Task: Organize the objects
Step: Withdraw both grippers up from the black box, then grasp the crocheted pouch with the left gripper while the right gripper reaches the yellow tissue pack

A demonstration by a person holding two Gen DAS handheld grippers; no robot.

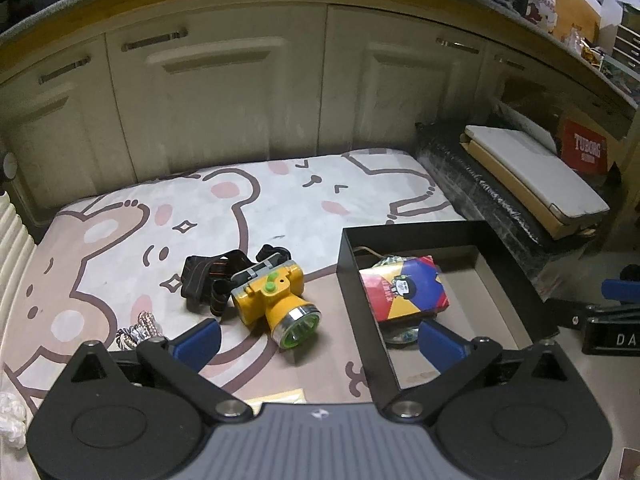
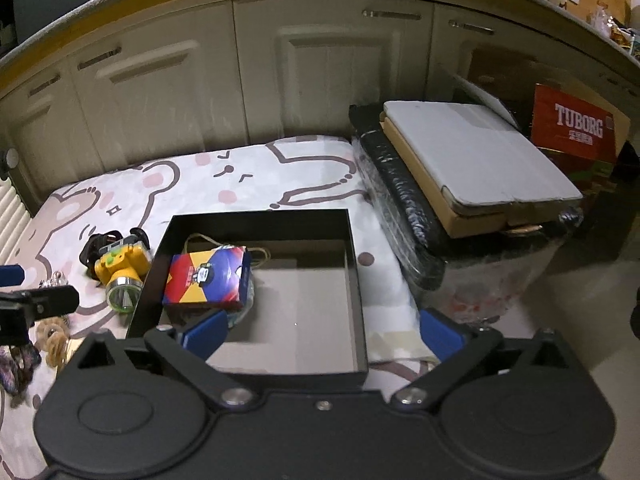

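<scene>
Glossy rectangular carton (image 2: 206,278) inside square black tray (image 2: 358,280); left gripper (image 1: 320,340), right gripper (image 2: 320,330) both wide apart, empty.

This is a lived-in home, a storage corner of a room. A row of cream cabinet doors (image 1: 216,92) with slim handles runs under a wood-edged ledge (image 2: 120,12) piled with clutter. On the floor lies a cartoon-bear mat (image 1: 248,204), beside a plastic-wrapped black bundle (image 2: 400,208) and a red Tuborg beer carton (image 2: 576,124).
</scene>
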